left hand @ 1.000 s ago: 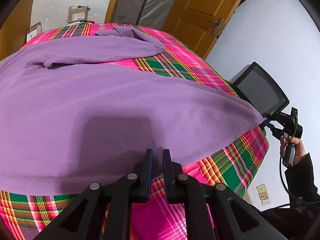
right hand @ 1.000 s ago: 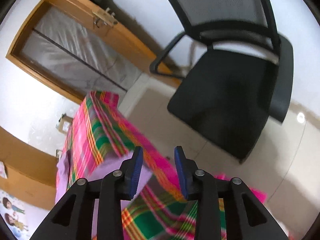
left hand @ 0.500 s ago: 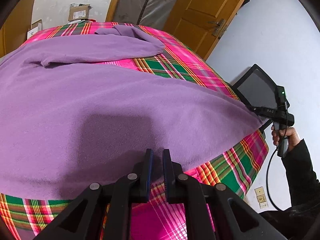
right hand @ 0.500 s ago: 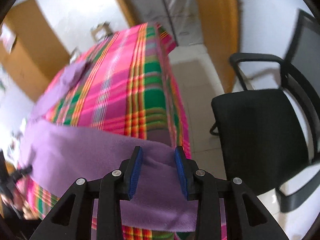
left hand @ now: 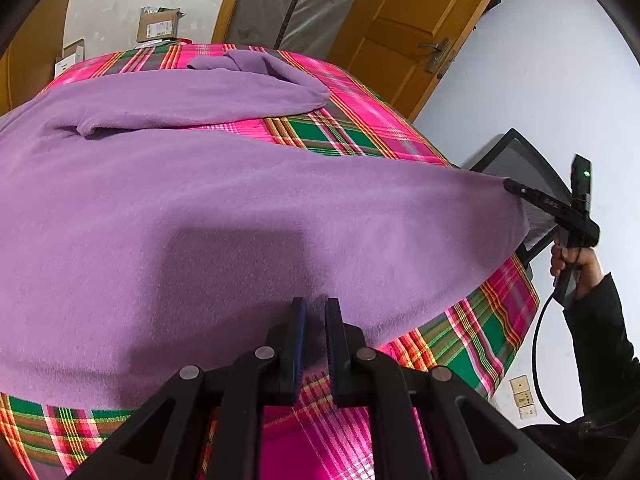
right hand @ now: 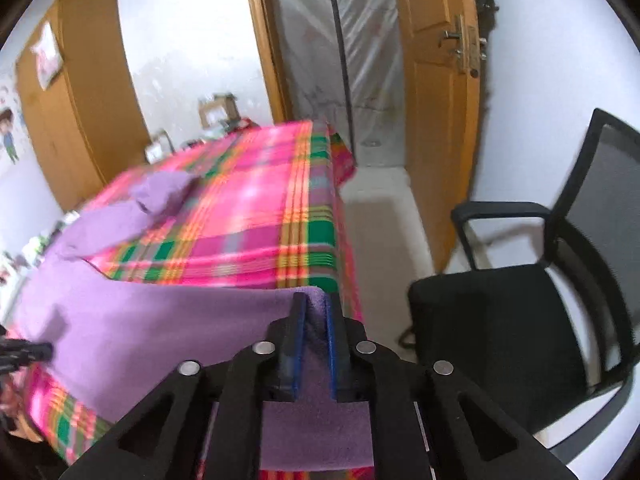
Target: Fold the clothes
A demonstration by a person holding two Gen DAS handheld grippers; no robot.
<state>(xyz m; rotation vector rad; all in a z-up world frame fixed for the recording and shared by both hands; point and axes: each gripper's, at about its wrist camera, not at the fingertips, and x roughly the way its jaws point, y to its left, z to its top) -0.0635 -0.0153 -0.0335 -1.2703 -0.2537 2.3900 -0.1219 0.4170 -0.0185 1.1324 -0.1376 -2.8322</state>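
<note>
Garment (left hand: pixel 208 216): purple fleece, soft, spread wide over plaid bedspread (left hand: pixel 344 128), one sleeve folded near far edge. Left gripper (left hand: pixel 316 320) pinches its near hem; right gripper (right hand: pixel 316 320) pinches a corner at the bed's side, cloth draping down between jaws. Cardboard box (left hand: pixel 157 28) by wall has a white label, unreadable; contents hidden. Black chair (right hand: pixel 520 320) beside bed.

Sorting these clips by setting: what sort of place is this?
Probably a home bedroom: a bed under a plaid cover, a wooden wardrobe, and an office chair near the wooden door.
</note>
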